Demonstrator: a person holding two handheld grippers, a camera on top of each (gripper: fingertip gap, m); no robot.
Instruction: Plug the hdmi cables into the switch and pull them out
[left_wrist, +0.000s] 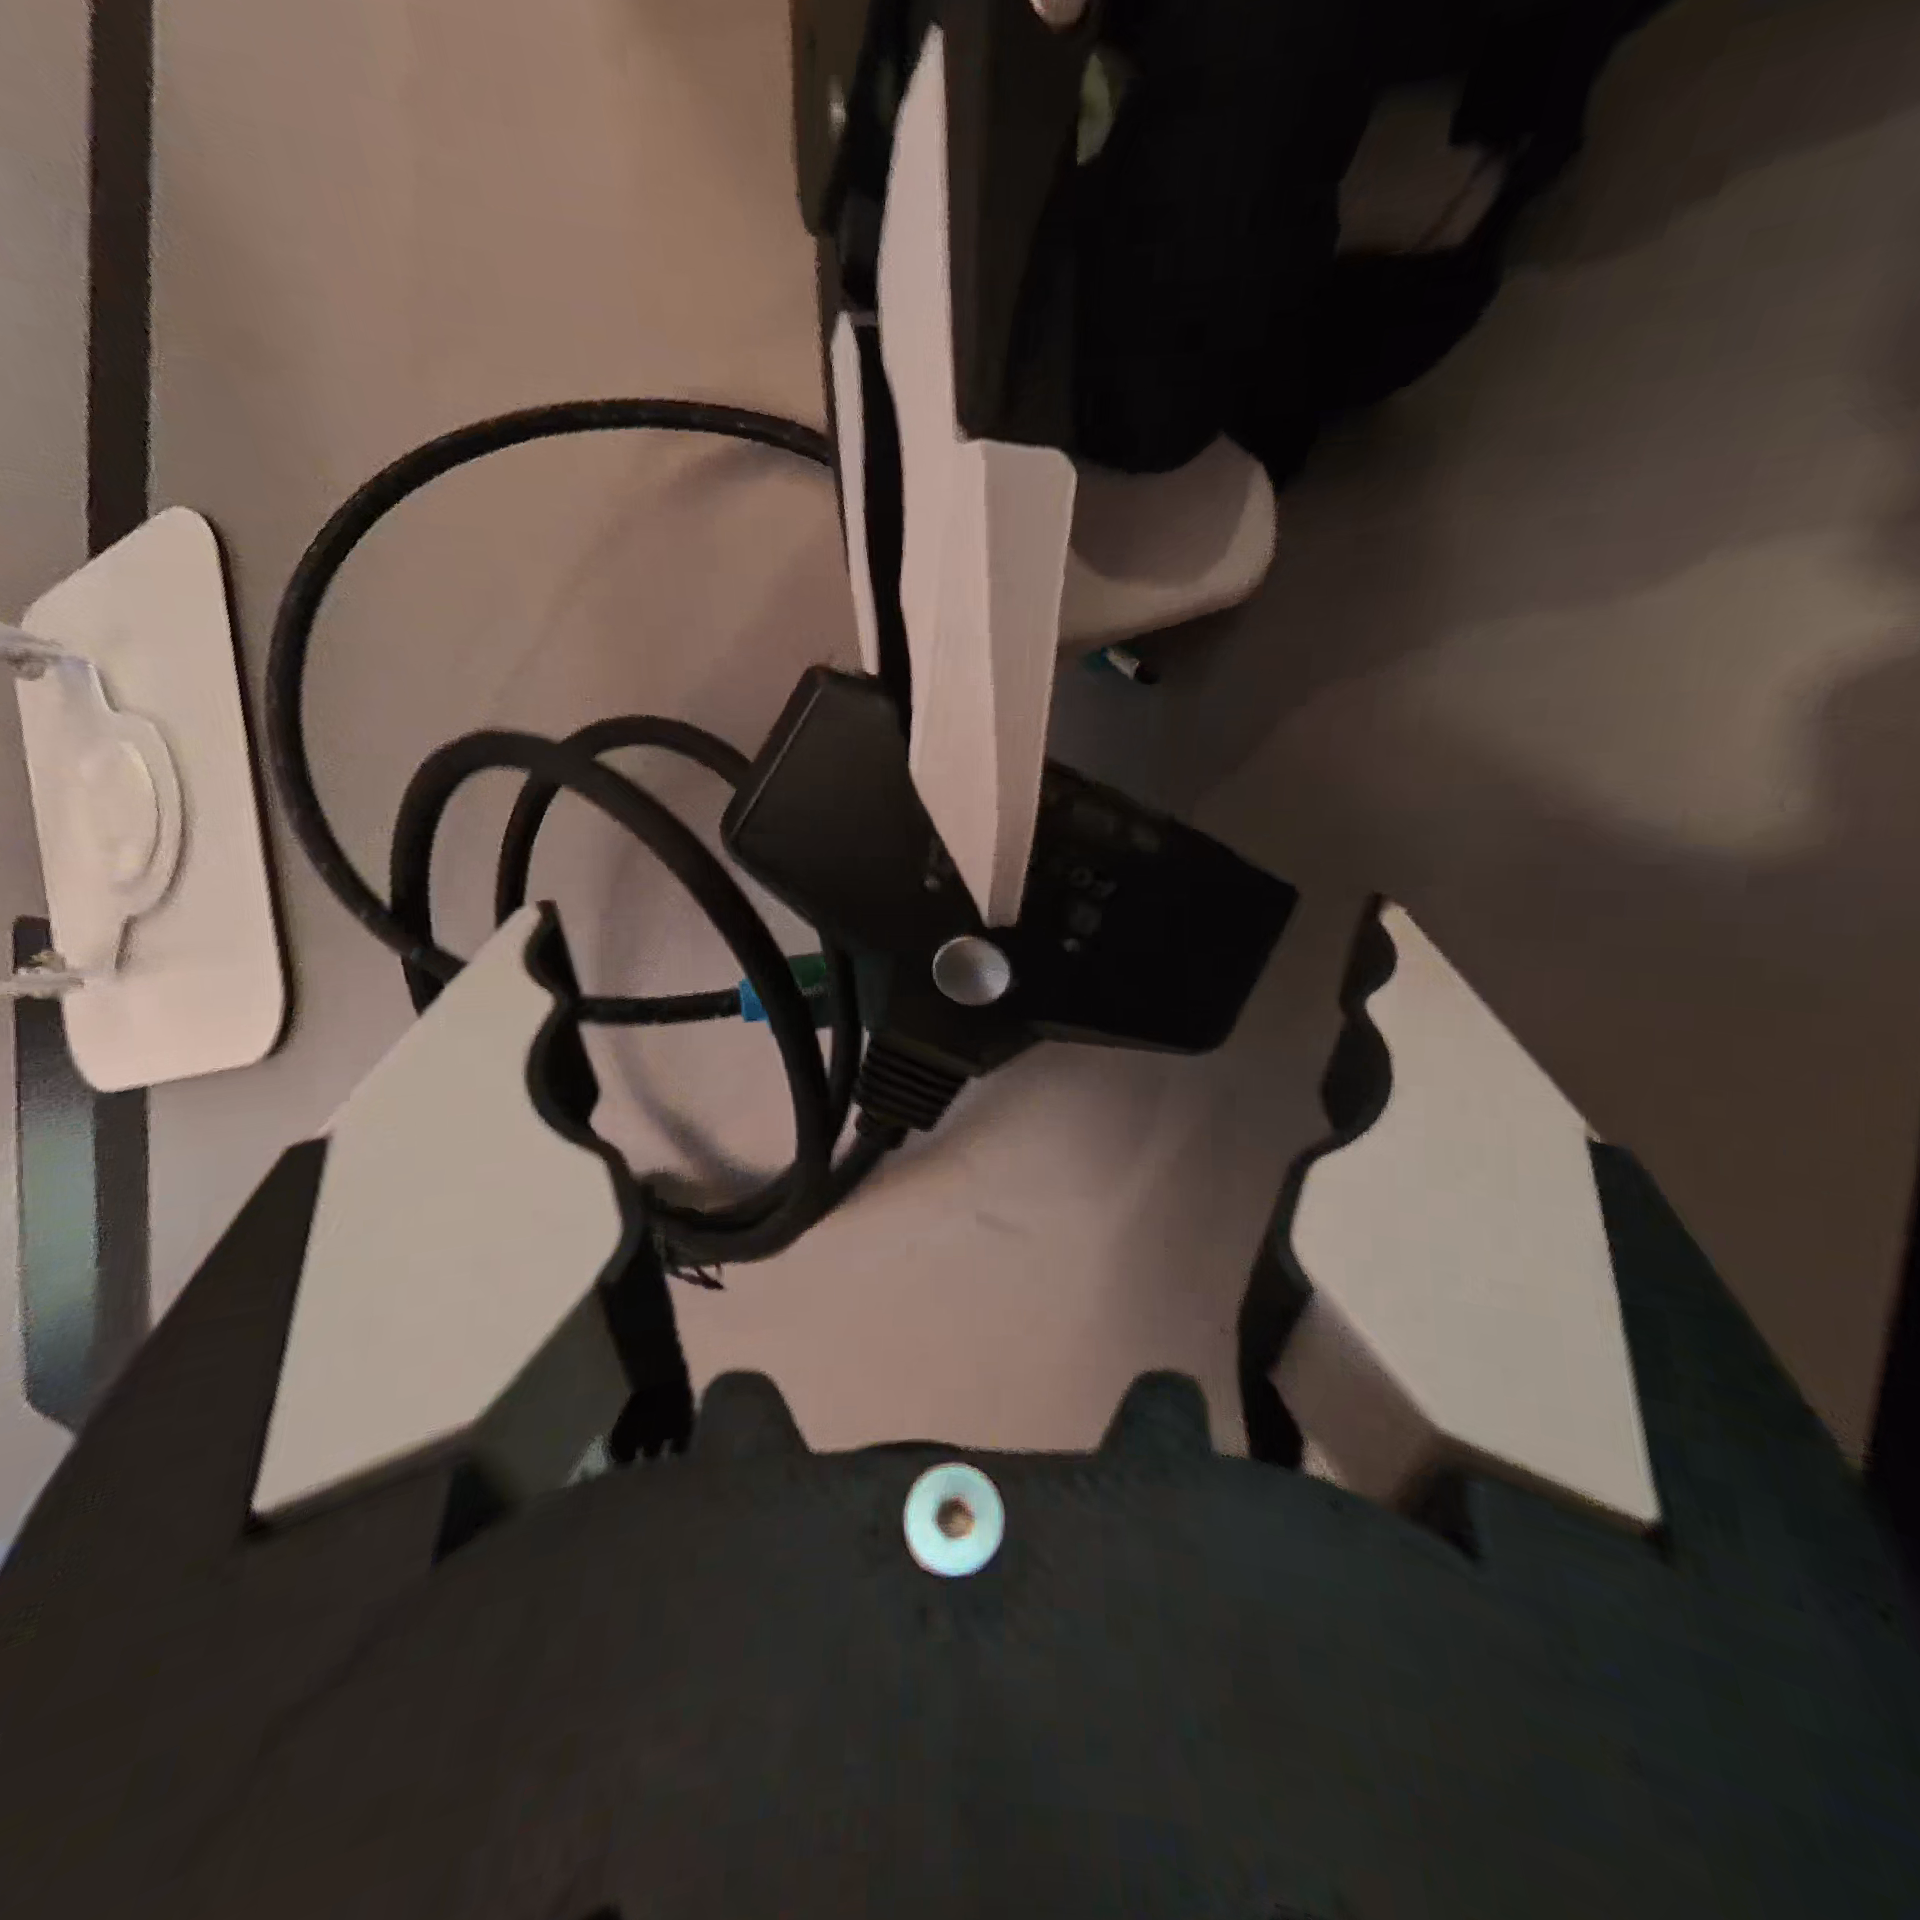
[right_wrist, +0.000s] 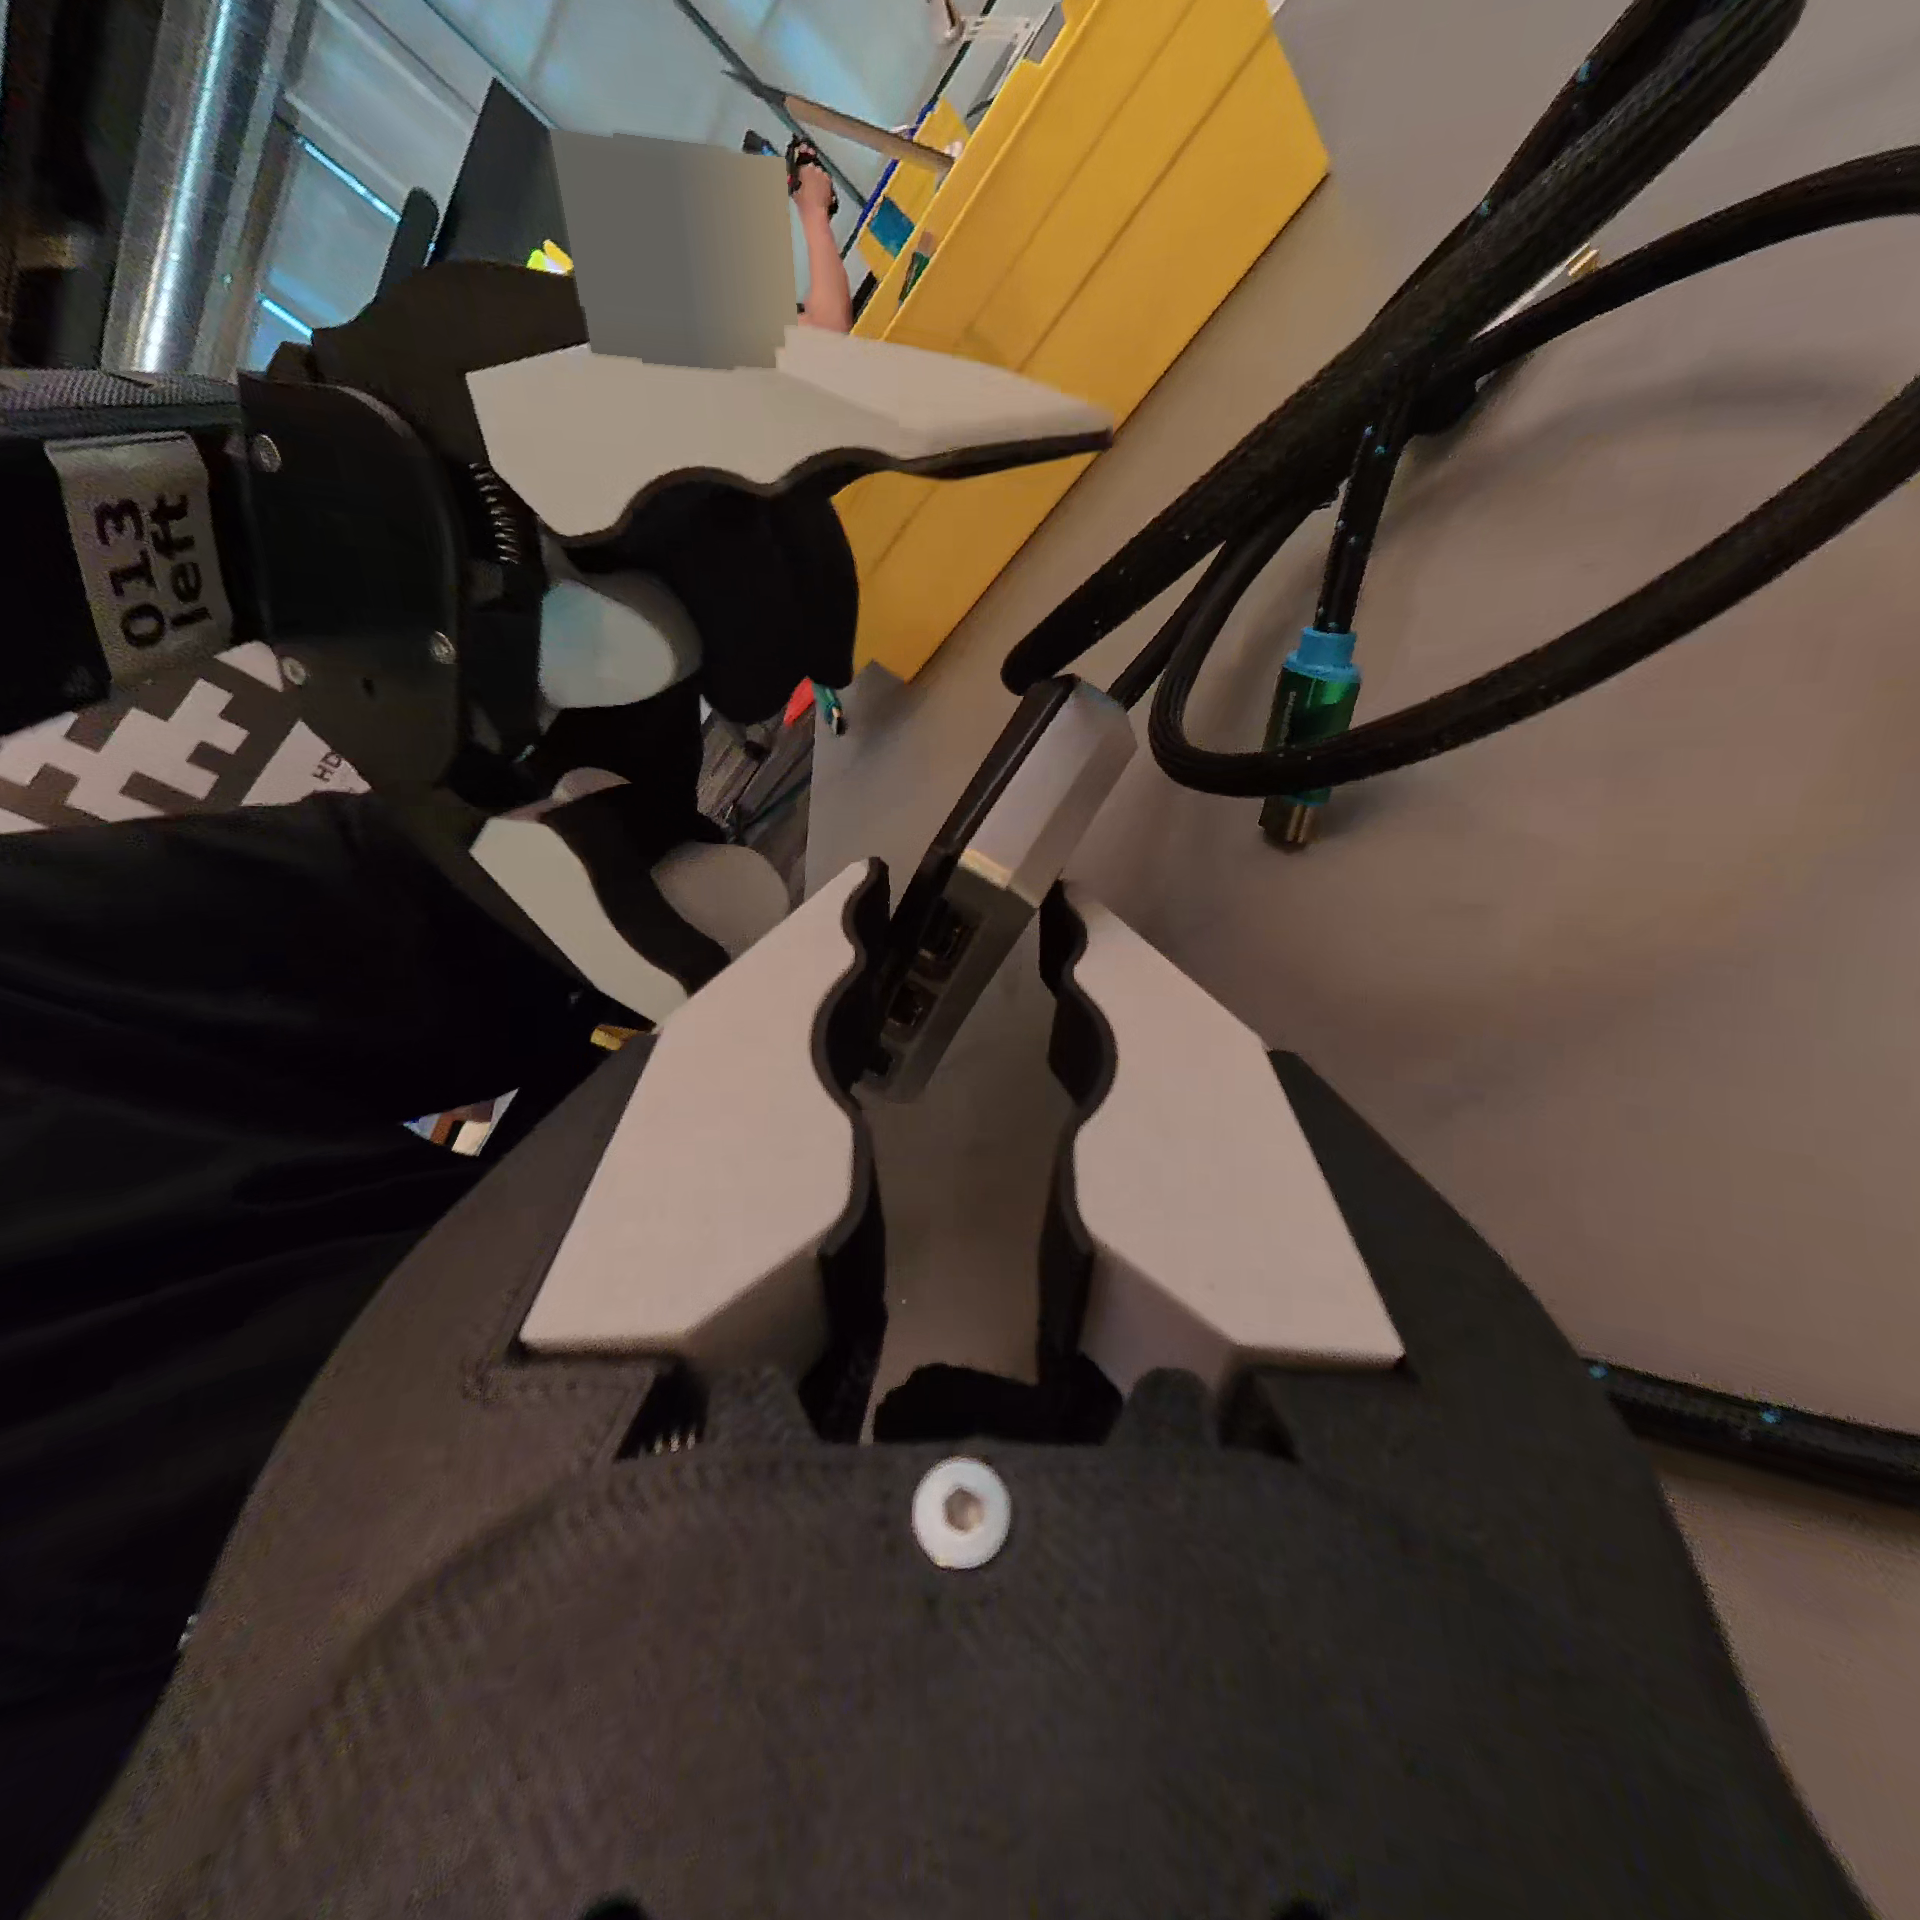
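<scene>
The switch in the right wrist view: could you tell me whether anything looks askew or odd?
Yes: the switch sits tilted on edge, clamped in the right tool, not flat on the table; a green-blue plug lies loose nearby, unplugged.

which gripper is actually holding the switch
The right gripper: its fingers pinch the black switch. The left gripper is spread wide, holding nothing.

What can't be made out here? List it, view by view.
Right wrist view: the switch's lower ports, behind the right tool's finger; the braided cables' far ends, cut off by the frame edges.
Left wrist view: the green-blue plug's tip, behind the switch; the switch's face markings, dim and blurred.
</scene>
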